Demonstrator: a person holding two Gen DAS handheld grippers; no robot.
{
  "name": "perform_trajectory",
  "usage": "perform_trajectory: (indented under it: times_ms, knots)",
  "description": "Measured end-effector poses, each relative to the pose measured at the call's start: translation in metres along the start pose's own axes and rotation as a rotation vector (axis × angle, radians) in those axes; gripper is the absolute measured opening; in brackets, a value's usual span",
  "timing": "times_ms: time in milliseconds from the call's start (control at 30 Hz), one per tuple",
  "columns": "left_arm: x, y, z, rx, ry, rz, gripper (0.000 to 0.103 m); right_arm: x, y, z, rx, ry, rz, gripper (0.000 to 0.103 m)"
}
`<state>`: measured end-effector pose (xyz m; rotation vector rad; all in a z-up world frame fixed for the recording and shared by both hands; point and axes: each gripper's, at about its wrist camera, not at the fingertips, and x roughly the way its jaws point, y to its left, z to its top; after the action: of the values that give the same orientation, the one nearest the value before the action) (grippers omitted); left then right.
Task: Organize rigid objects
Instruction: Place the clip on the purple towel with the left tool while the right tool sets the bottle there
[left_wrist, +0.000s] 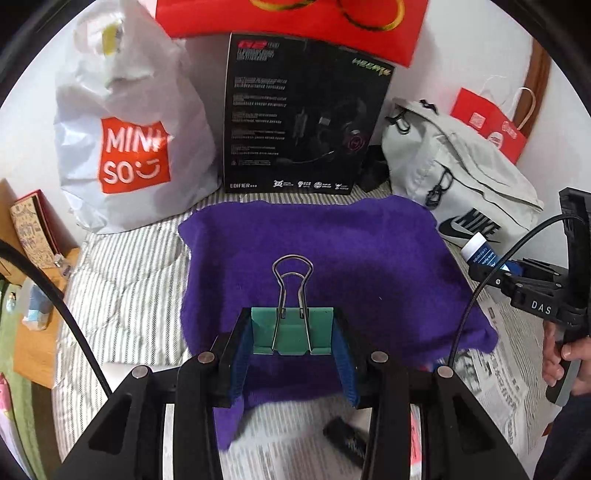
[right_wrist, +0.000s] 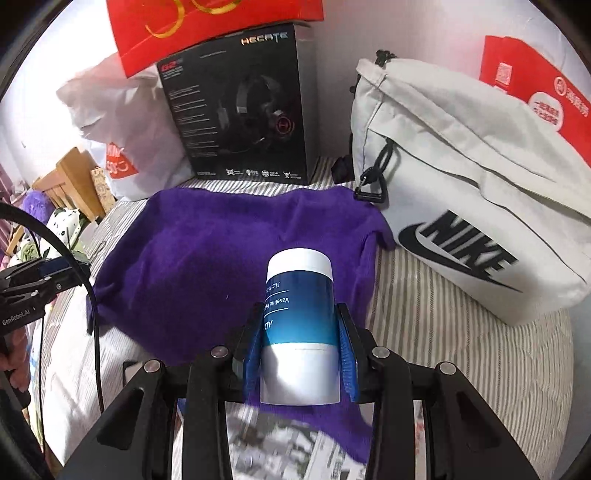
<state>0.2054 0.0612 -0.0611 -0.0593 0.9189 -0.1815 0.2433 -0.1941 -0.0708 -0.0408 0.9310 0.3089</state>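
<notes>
- The left gripper (left_wrist: 293, 341) squeezed the green clip (left_wrist: 293, 332) by its stiff sides; it looked small and light
- The right gripper (right_wrist: 301, 345) hugged the smooth tube (right_wrist: 300, 332), which might slip

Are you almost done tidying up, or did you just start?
Just getting going. Nothing sits on the purple cloth yet, so no item looks put away. In hand: the left gripper clamps a green binder clip, and the right gripper holds a blue and white tube over the cloth. Still left: setting both down, plus a small black thing lying on the newspaper.
</notes>
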Motion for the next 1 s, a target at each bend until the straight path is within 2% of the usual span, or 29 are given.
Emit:
perform_trajectory:
  times_ms: [400,600,767,800,900,1000]
  knots:
    - [0.046,0.020,0.007,-0.017,0.052,0.008,0.039,0.093,0.011,0.037,-0.048,0.078,-0.035,0.036]
    - [0.061,0.028,0.012,-0.023,0.067,0.008,0.039,0.118,0.008,0.044,-0.048,0.122,-0.037,0.036]
    - [0.070,0.030,0.017,-0.034,0.077,-0.005,0.039,0.120,0.009,0.043,-0.058,0.137,-0.028,0.037]
    - [0.072,0.029,0.019,-0.036,0.078,-0.009,0.039,0.120,0.009,0.043,-0.064,0.142,-0.021,0.040]
    - [0.076,0.029,0.022,-0.042,0.083,-0.024,0.039,0.118,0.008,0.041,-0.063,0.170,-0.011,0.060]
    - [0.084,0.027,0.028,-0.043,0.087,-0.017,0.039,0.107,0.003,0.036,-0.054,0.160,-0.025,0.062]
